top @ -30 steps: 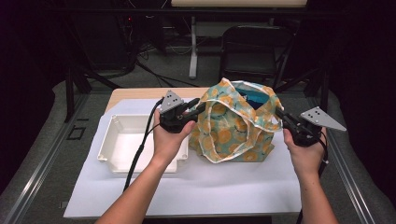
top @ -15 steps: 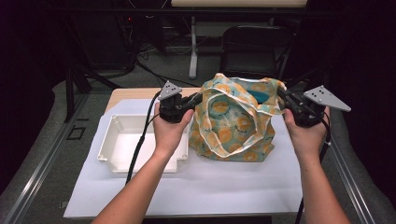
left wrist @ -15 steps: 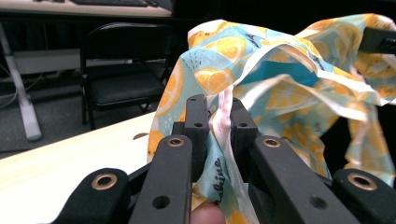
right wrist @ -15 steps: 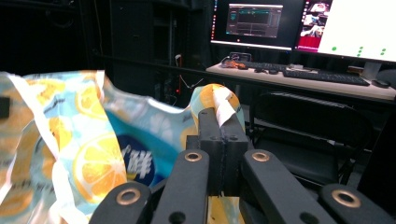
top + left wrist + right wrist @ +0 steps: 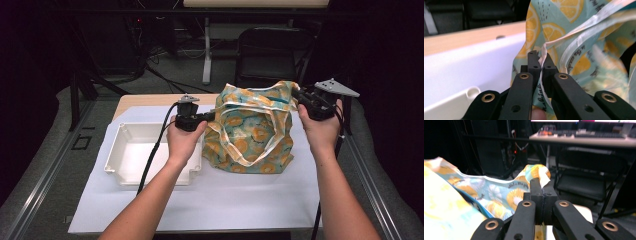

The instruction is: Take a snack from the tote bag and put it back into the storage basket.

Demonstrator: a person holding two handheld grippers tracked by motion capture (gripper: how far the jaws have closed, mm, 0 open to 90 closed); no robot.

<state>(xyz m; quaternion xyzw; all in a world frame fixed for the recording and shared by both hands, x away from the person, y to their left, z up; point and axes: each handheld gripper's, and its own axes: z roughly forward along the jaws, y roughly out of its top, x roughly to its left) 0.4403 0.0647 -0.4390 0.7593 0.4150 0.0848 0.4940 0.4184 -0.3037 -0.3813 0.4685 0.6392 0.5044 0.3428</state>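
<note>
Clamping both pairs of jaws on the rim of the bag (image 5: 252, 132), standing just beside the tray (image 5: 120, 165) on its right. Having just been closing those of the left gripper (image 5: 540, 56), now pinching the pale hem with cloth between them, above the tray's far right corner. Gripping a bunched fold of the opposite rim with those of the right gripper (image 5: 541, 182), shut tight, well apart from the tray, beyond the bag.

Risking, judging from this:
- pulling the two sides apart too hard and dragging thin cloth out of a narrow pinch, most likely on the left, with little more than the hem's edge caught;
- tipping or sliding the whole bag against the tray and nudging it across the sheet (image 5: 225, 200);
- snagging the loose strap (image 5: 240, 157) hanging down the front;
- letting the mouth sag closed on losing either pinch.

Handling, from big to small:
- lying under tray and bag, a smooth white sheet, flat, probably slippery;
- sagging beside the tray, a soft cloth bag, teal with orange citrus slices, creased and limp, probably holding little shape alone;
- sitting low, a rigid white plastic tray, rectangular, shallow, rounded at the corners, with a lip;
- looping down, a flat pale strap;
- closing on cloth, hard black jaws with brass-coloured pins.
</note>
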